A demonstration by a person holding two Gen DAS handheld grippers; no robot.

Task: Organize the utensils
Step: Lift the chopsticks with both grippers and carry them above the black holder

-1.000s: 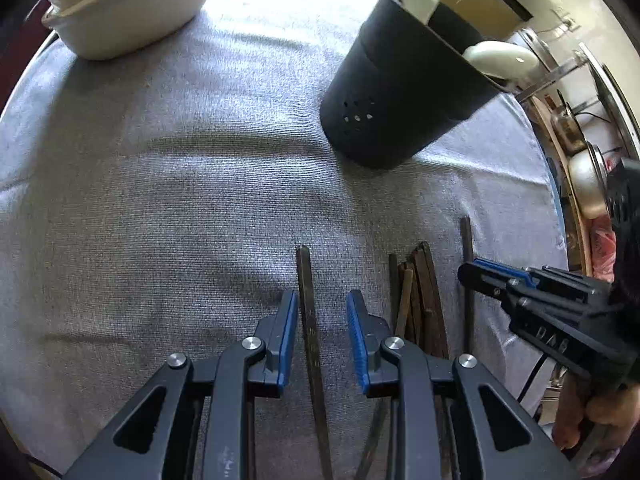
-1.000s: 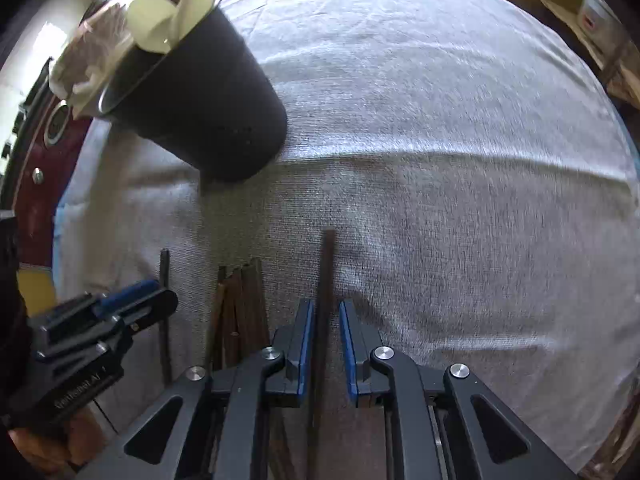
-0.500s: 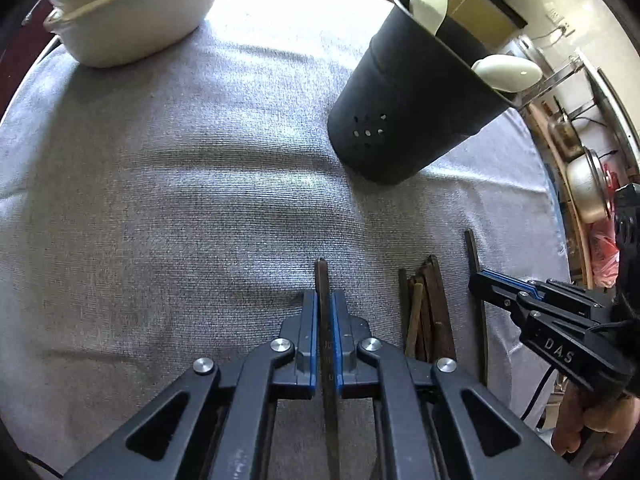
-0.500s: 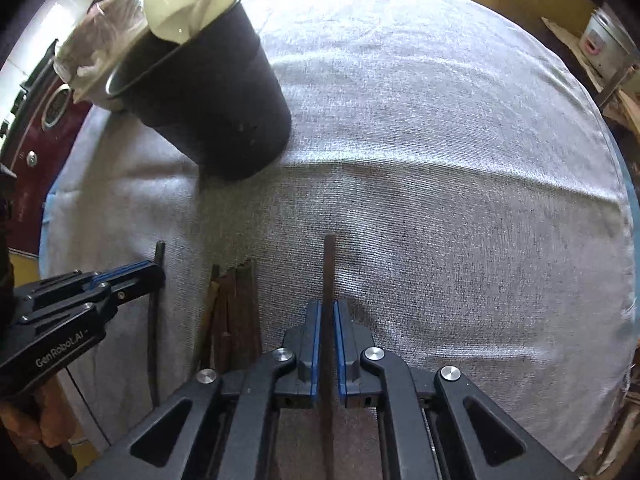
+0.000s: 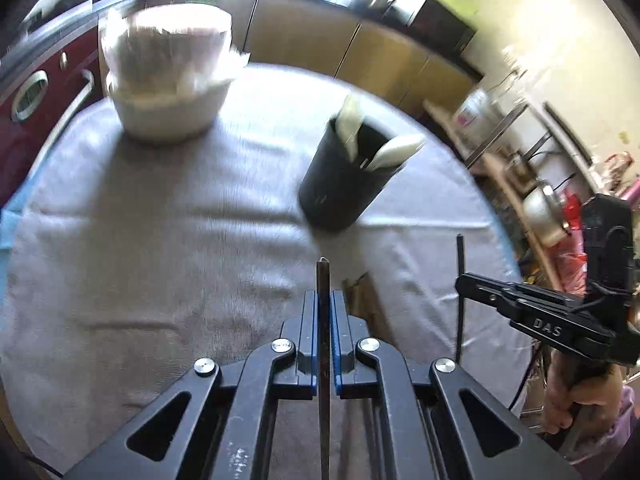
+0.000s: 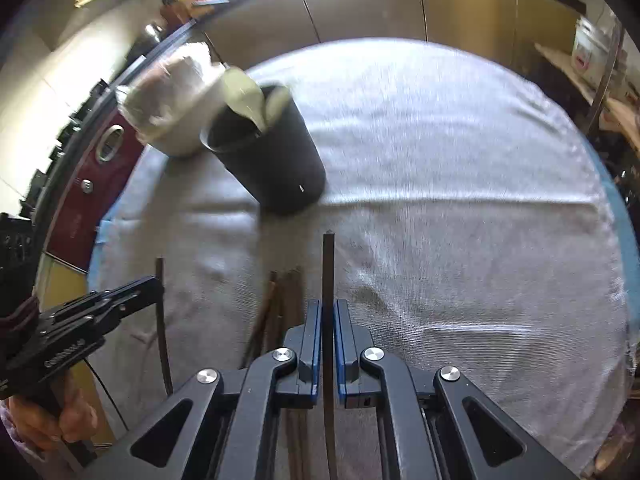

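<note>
My left gripper (image 5: 323, 298) is shut on a dark chopstick (image 5: 322, 274), held above the grey tablecloth (image 5: 160, 264). My right gripper (image 6: 328, 306) is shut on a second dark chopstick (image 6: 328, 264), also off the cloth. Each gripper shows in the other's view with its stick: the right gripper (image 5: 462, 280) at the right edge, the left gripper (image 6: 154, 282) at the left. A black utensil holder (image 5: 340, 192) (image 6: 280, 172) with white spoons (image 5: 394, 152) in it stands beyond both. Several more chopsticks (image 6: 280, 300) lie bundled on the cloth between the grippers.
A white bowl (image 5: 168, 116) (image 6: 176, 112) with a pale wrapped thing in it stands at the table's far left, behind the holder. Wooden cabinets (image 5: 360, 52) run behind the table, and a shelf (image 5: 520, 184) with pots stands to the right. Hands (image 6: 60, 420) grip the tool handles.
Both grippers shut on a chopstick lying on the cloth, then rose with the sticks and tipped up, so the holder, bowl and cabinets now show farther off.
</note>
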